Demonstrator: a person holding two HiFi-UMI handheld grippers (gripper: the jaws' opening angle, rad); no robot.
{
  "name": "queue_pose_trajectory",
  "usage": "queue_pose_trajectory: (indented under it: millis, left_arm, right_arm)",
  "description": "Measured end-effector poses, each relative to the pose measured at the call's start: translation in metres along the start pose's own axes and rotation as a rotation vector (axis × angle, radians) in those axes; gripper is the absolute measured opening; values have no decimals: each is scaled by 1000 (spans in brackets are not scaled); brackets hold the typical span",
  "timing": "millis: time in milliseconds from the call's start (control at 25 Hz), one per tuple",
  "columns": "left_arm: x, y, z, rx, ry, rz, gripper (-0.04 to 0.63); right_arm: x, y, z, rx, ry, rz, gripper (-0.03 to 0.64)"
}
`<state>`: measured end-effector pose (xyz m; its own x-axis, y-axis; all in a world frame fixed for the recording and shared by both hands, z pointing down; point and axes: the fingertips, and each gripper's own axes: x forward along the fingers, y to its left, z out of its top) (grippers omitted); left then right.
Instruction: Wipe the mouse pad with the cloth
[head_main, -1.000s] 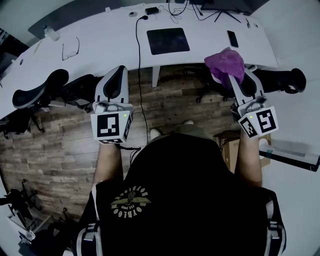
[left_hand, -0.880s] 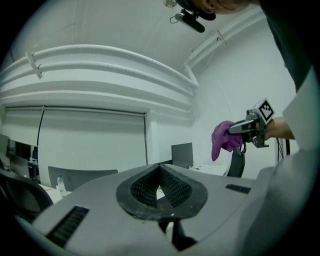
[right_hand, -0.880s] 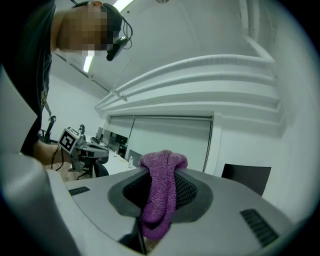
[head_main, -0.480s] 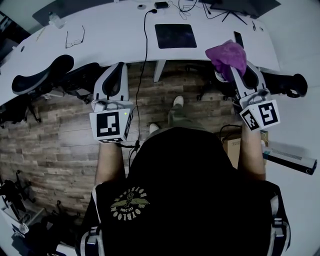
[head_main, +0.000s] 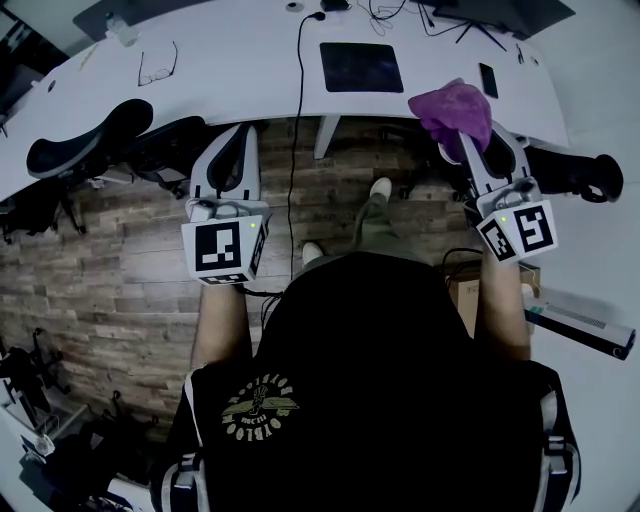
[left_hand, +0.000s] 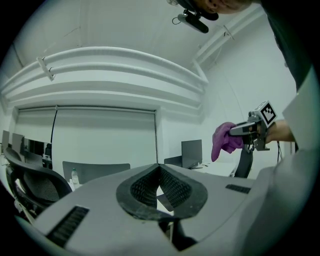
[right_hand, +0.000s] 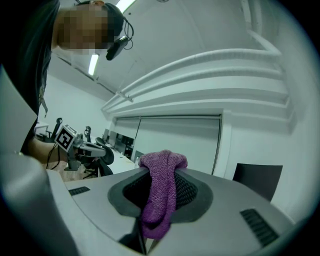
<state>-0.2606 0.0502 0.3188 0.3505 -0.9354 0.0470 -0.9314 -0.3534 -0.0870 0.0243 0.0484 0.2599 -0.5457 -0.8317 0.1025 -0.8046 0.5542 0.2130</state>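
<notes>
The right gripper (right_hand: 161, 175) is clamped on the purple cloth (head_main: 455, 108), which bunches over the jaw tips and hangs down between the pads. The dark mouse pad (head_main: 361, 67) lies flat on the white desk (head_main: 240, 70). The cloth is up in the air to the right of the pad and nearer the person, not touching it. A black phone (head_main: 487, 80) lies right of the pad, just past the cloth. A black cable (head_main: 297, 70) runs off the desk edge just left of the pad, and a pair of glasses (head_main: 158, 70) sits well left of it. The left gripper (left_hand: 159, 172) is well left of the pad and nearer the person, out over the wood floor (head_main: 110, 270), jaws pressed together on nothing.
</notes>
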Motion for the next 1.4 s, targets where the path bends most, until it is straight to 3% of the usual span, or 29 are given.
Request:
queue_pose_trajectory:
  millis: [280,480,840,1400]
  left_arm:
    - [24,-25,-4,27,31,-32,2]
    - [54,-43,-16,-38,74,-65,3]
    - [102,-58,-5,-8,47,-84,2]
    - [148,-47,-14,-38,58,-9,3]
  right_arm:
    - [-10,-34,-19,48,-3,-36,87]
    - [-11,-69,-40,92,5,-60,86]
    - [18,-99,-70,149,12,-31,86]
    - [61,-155,-73,115,8,15,86]
